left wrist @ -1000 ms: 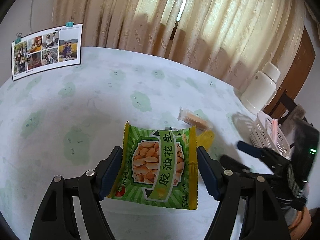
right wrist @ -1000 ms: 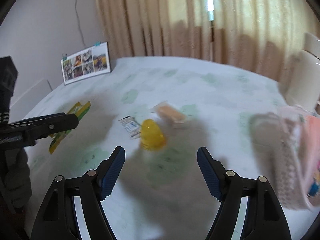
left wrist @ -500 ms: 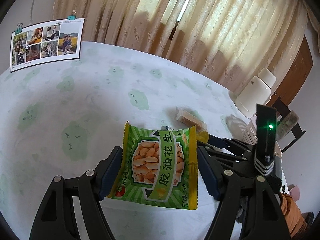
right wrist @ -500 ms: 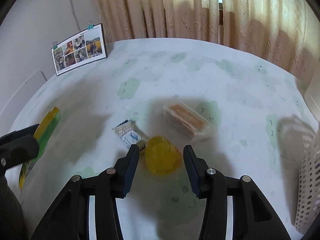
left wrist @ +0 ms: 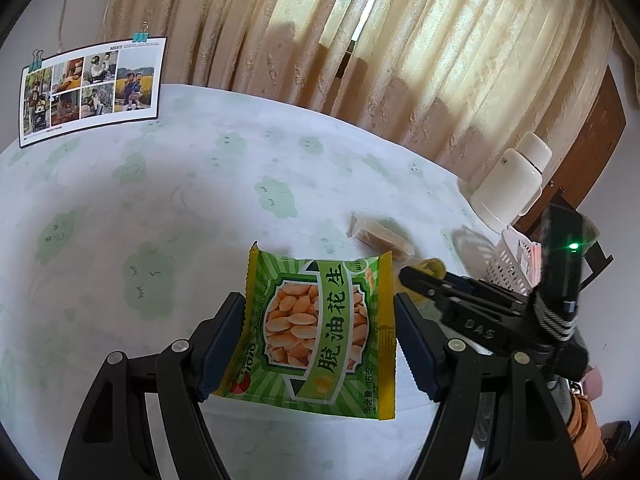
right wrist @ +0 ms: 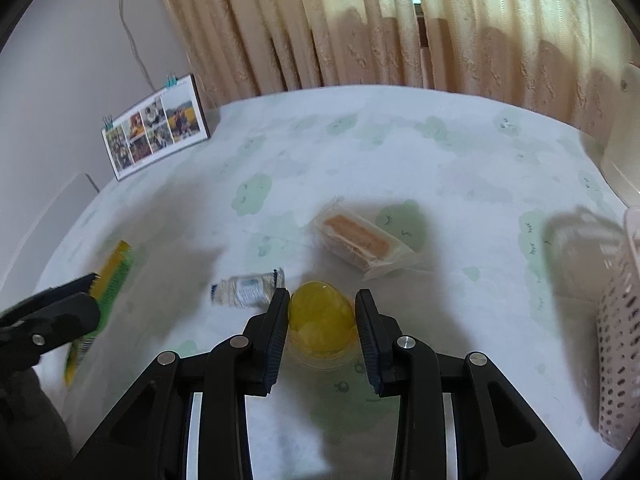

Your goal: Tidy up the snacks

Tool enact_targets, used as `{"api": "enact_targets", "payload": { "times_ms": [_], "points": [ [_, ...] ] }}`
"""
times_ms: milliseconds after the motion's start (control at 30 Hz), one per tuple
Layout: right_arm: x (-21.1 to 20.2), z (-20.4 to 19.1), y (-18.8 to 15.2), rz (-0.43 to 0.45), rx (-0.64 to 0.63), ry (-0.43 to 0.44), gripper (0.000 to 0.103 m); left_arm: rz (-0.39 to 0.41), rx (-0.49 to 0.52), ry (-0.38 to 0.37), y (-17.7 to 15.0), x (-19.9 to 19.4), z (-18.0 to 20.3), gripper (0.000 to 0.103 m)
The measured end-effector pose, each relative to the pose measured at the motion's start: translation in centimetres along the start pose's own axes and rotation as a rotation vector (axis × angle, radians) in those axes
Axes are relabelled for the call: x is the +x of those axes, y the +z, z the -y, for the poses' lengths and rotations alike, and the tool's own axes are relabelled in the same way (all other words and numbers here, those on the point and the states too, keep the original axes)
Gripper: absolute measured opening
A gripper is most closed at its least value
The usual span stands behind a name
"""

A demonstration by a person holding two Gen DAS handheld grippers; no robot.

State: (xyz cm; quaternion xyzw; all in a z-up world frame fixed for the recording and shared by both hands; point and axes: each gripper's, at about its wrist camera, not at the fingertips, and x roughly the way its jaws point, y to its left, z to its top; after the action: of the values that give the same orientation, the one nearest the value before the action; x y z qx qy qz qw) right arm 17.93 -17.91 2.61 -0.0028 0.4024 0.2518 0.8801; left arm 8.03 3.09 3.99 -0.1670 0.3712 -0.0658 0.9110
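Green striped peanut packet (left wrist: 320, 332) with yellow edges; yellow jelly cup (right wrist: 322, 320); white tablecloth (left wrist: 160, 208) dotted with pale green clouds; beige patterned curtains (left wrist: 400, 60); pale pink perforated basket (right wrist: 618, 340)

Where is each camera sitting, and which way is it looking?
Left wrist view: sits on the left claw, looking down along its fingers across the table toward the curtains; the claw grips a green peanut packet, and the right claw reaches in from the right.
Right wrist view: sits on the right claw, facing the same table; its jaws have just been closing around a yellow jelly cup. The left claw shows at the left edge.
Both share the photo card, wrapped cake and pink basket.
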Motion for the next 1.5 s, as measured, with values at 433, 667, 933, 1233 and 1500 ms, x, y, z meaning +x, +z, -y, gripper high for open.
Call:
{"api": "enact_targets", "payload": {
  "times_ms": [433,667,933,1233,1500],
  "points": [
    [-5.5,1.7,0.4,0.144,0.077,0.001,0.035,-0.016,0.010,0.012,-0.2,0.6,0.2,0.070],
    [-9.0,4.5,0.4,0.247,0.152,-0.052,0.035,-0.026,0.023,0.018,-0.4,0.9,0.4,0.070],
    [-13.1,7.3,0.2,0.369,0.232,-0.089,0.035,-0.041,0.035,0.029,-0.6,1.5,0.7,0.070],
    [-11.6,8.0,-0.4,0.308,0.278,-0.044,0.036,-0.044,0.040,0.026,-0.7,1.5,0.7,0.070],
    [-14.2,9.7,-3.6,0.359,0.344,-0.126,0.050,-0.041,0.043,-0.005,-0.7,1.1,0.8,0.070]
  ]
}}
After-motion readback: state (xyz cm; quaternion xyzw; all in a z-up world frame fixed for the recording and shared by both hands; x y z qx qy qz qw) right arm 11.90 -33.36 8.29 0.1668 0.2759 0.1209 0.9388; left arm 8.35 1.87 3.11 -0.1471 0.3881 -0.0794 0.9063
